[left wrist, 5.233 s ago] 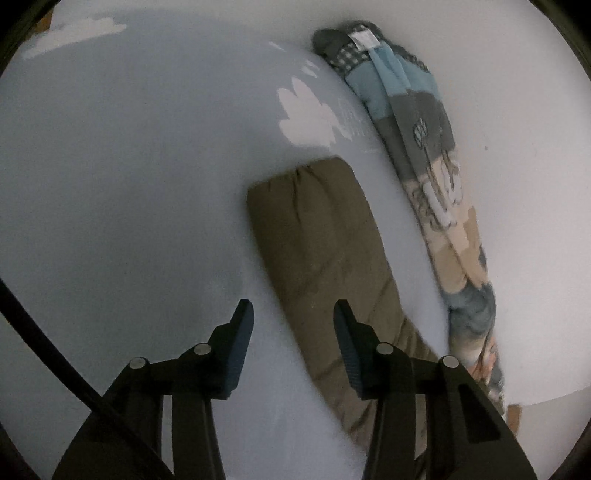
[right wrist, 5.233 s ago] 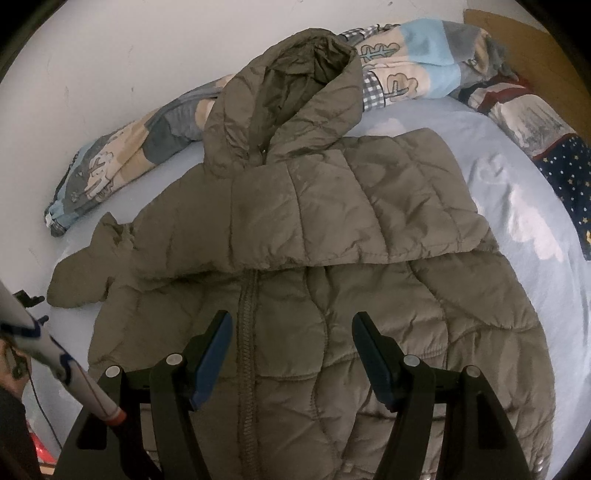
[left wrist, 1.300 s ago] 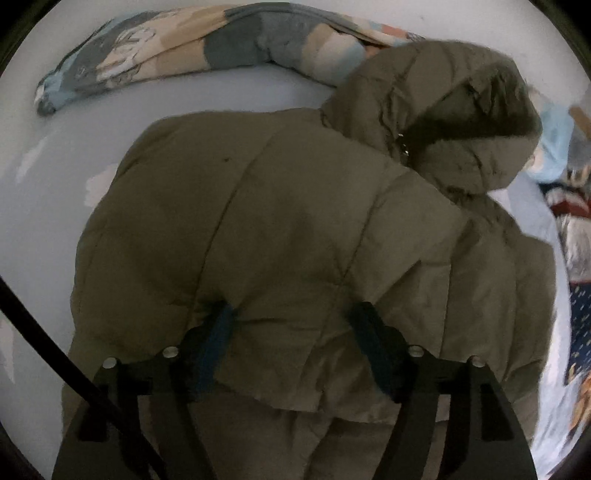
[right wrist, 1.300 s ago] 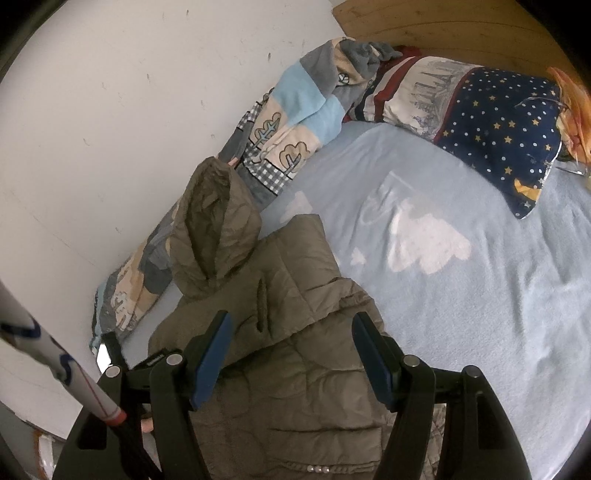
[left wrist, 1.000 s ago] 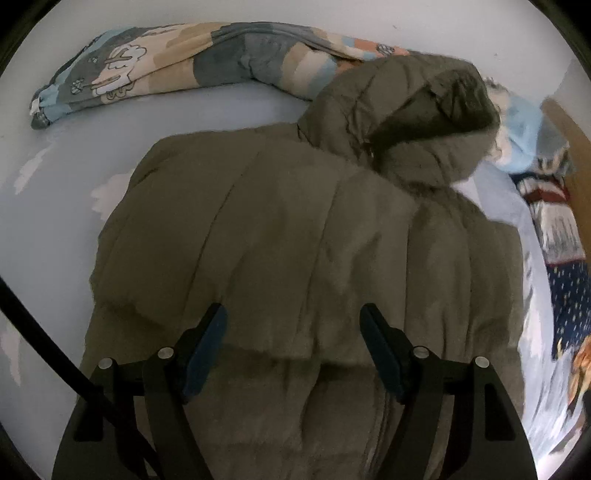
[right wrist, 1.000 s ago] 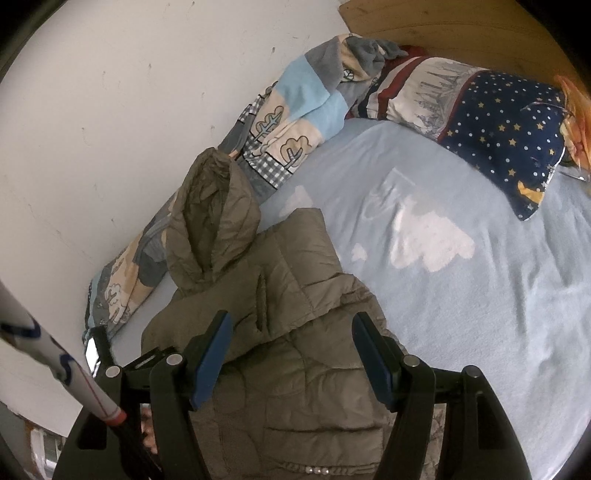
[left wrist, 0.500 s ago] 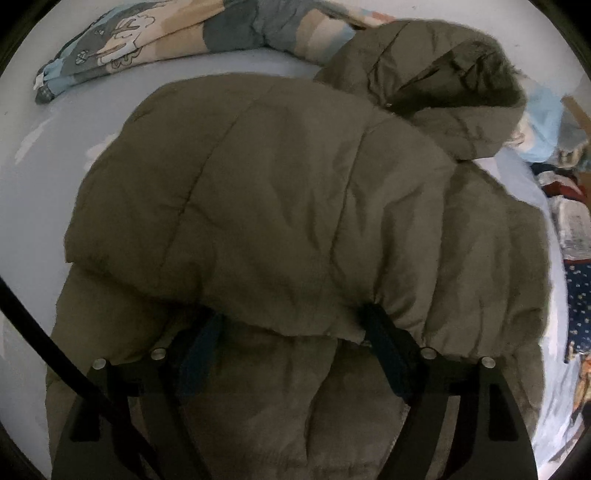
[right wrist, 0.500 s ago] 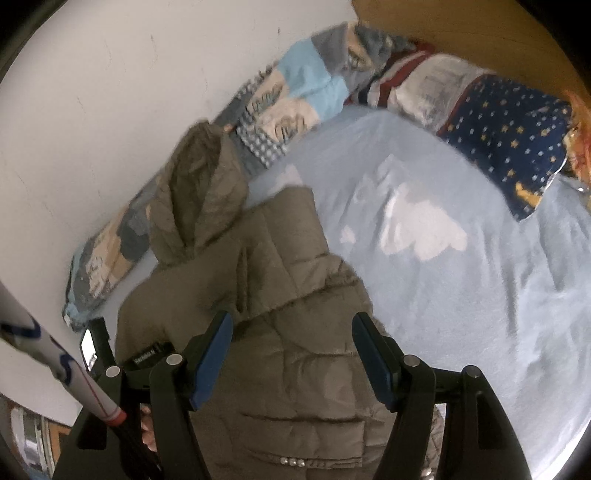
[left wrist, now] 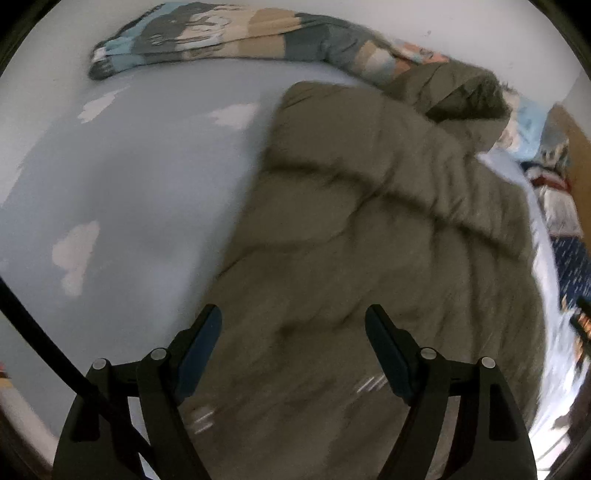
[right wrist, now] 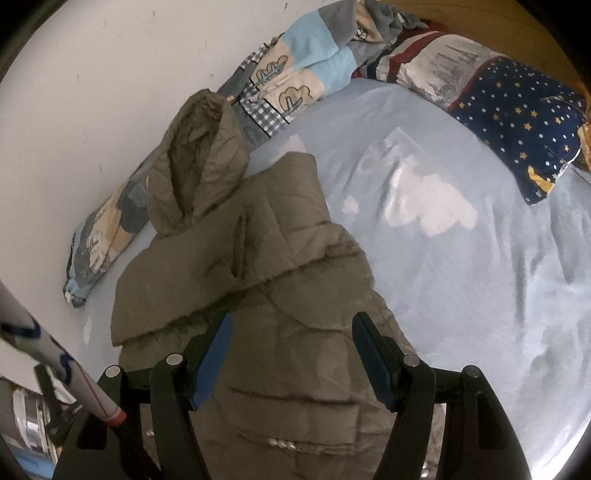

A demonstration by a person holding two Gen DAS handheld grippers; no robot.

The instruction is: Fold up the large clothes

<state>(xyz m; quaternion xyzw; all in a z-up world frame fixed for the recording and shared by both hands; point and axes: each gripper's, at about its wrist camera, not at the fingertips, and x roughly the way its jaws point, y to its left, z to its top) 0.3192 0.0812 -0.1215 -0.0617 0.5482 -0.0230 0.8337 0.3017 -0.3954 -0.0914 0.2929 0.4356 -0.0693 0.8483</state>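
An olive puffer jacket with a hood lies on the light blue bed sheet, both sleeves folded across its front. The left wrist view is blurred by motion. My left gripper hangs open above the jacket's lower body, nothing between its fingers. In the right wrist view the jacket lies with its hood toward the wall. My right gripper is open just above the jacket's middle and holds nothing.
A rolled patchwork blanket runs along the white wall. A star-print navy pillow lies at the head of the bed by the wooden headboard. Bare sheet spreads right of the jacket. The bed edge is at lower left.
My left gripper let go of the folded sleeve and slid back across the jacket toward its lower part. My right gripper sank slightly toward the jacket.
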